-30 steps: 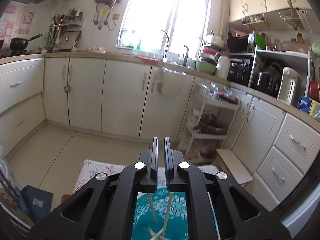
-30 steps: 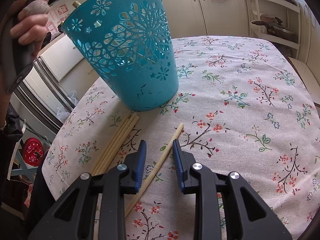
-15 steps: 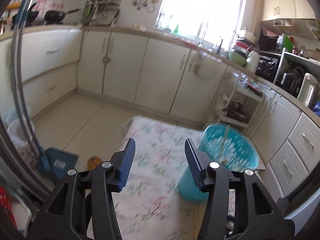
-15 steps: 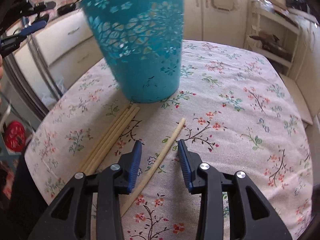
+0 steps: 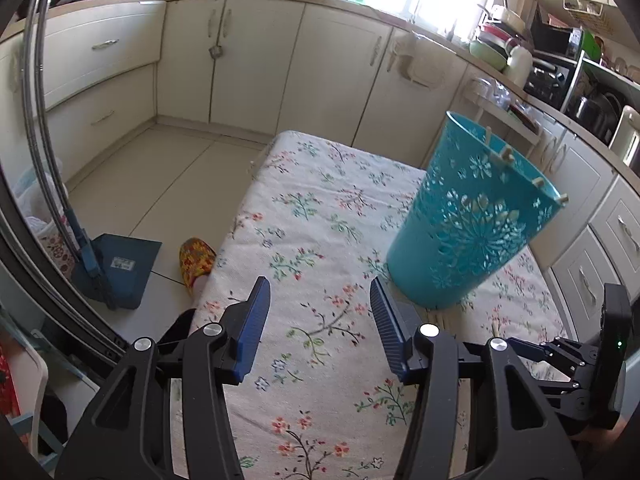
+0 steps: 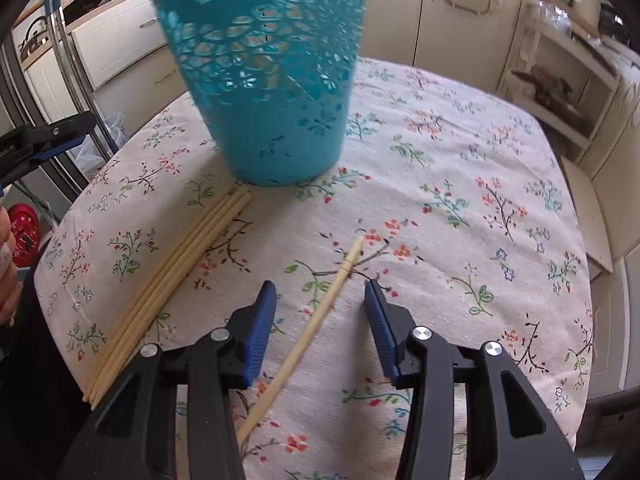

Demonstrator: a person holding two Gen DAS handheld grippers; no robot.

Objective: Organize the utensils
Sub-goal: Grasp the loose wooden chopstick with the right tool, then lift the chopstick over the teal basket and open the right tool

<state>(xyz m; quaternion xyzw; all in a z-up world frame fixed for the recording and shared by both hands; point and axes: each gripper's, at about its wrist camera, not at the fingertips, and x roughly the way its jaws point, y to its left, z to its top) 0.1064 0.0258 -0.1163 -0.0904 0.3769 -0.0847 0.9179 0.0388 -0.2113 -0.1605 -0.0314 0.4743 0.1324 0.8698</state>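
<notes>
Right tongs opening astride the lone chopstick at lower centre on the bench; it's light, stiff, thin, so I'd pinch mid-shaft. Left tongs open, empty.

- Tablecloth: woven cloth, matt, printed with small floral sprigs.
- Basket: teal plastic, smooth with a slight sheen, its wall pierced in a flower pattern.
- Single chopstick and bundle of chopsticks: pale wood or bamboo, smooth, matt.
- Right gripper and left gripper: black matt plastic frames, ribbed blue pads, shiny metal bolt heads.
- Far cabinets: cream panels, satin finish, metal handles.
- Floor: smooth, faintly glossy tiles.
</notes>
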